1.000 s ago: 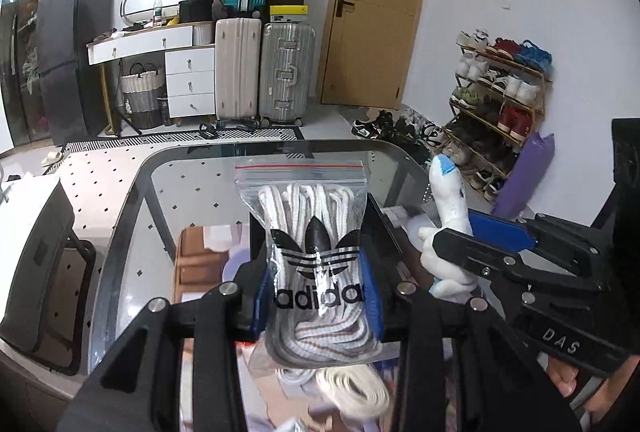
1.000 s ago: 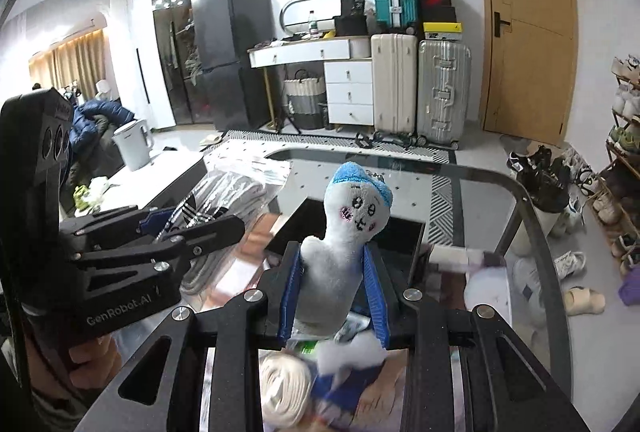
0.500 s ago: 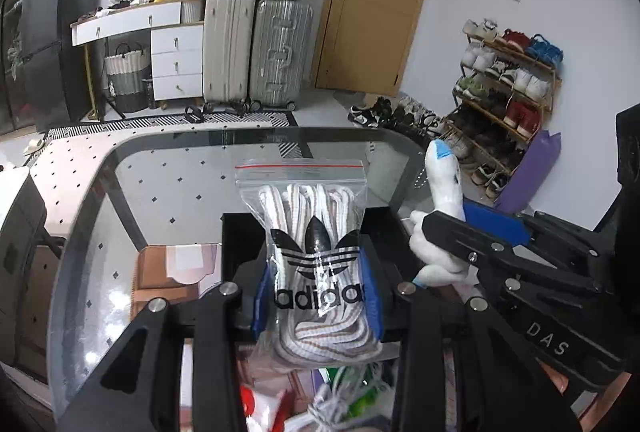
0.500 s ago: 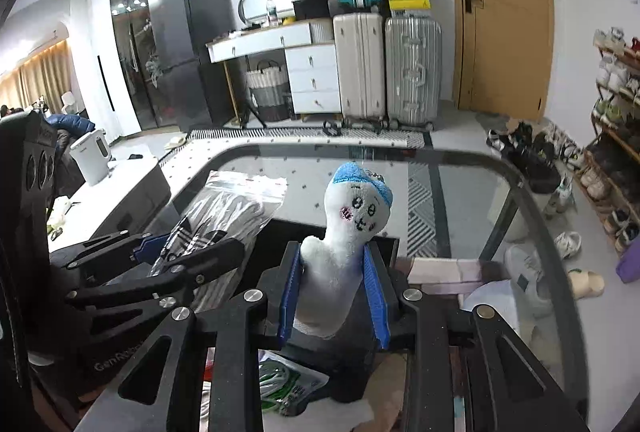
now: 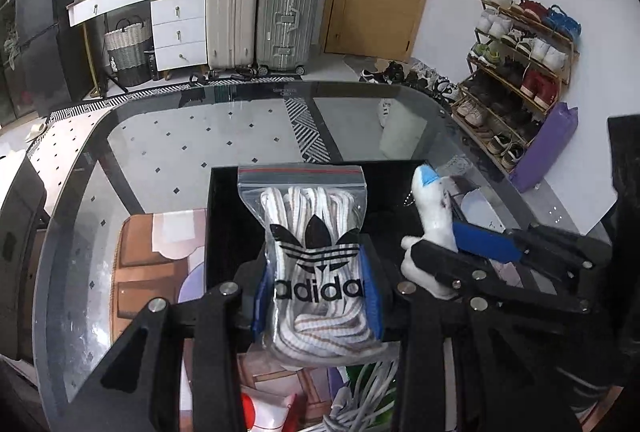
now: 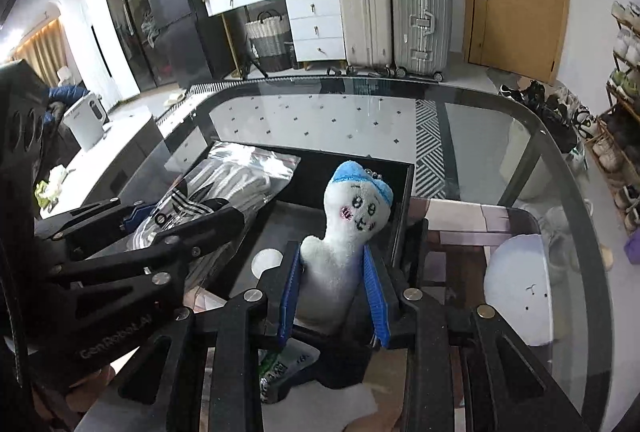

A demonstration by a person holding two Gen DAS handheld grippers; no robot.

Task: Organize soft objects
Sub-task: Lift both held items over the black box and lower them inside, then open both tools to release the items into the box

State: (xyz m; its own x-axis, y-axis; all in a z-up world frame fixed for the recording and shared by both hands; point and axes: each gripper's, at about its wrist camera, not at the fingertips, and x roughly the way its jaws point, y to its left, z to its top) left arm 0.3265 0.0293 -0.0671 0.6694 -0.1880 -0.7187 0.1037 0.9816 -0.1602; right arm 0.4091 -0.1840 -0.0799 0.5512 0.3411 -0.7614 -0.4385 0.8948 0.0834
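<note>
Your left gripper point(image 5: 316, 296) pinches the bag point(image 5: 316, 252) of laces, your right gripper point(image 6: 334, 296) pinches the plush point(image 6: 344, 232); both hang over the black box point(image 5: 224, 216) near the table's point(image 5: 168, 147) middle. Lower them fully inside before releasing, probably side by side. The bag reads "adidas".

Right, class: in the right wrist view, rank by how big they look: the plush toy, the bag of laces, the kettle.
1. Bag of laces, though partly hidden by the other claw.
2. Plush toy, close behind; both sit near the camera, so that order is unsure.
3. Kettle, smallest, but far off.
</note>
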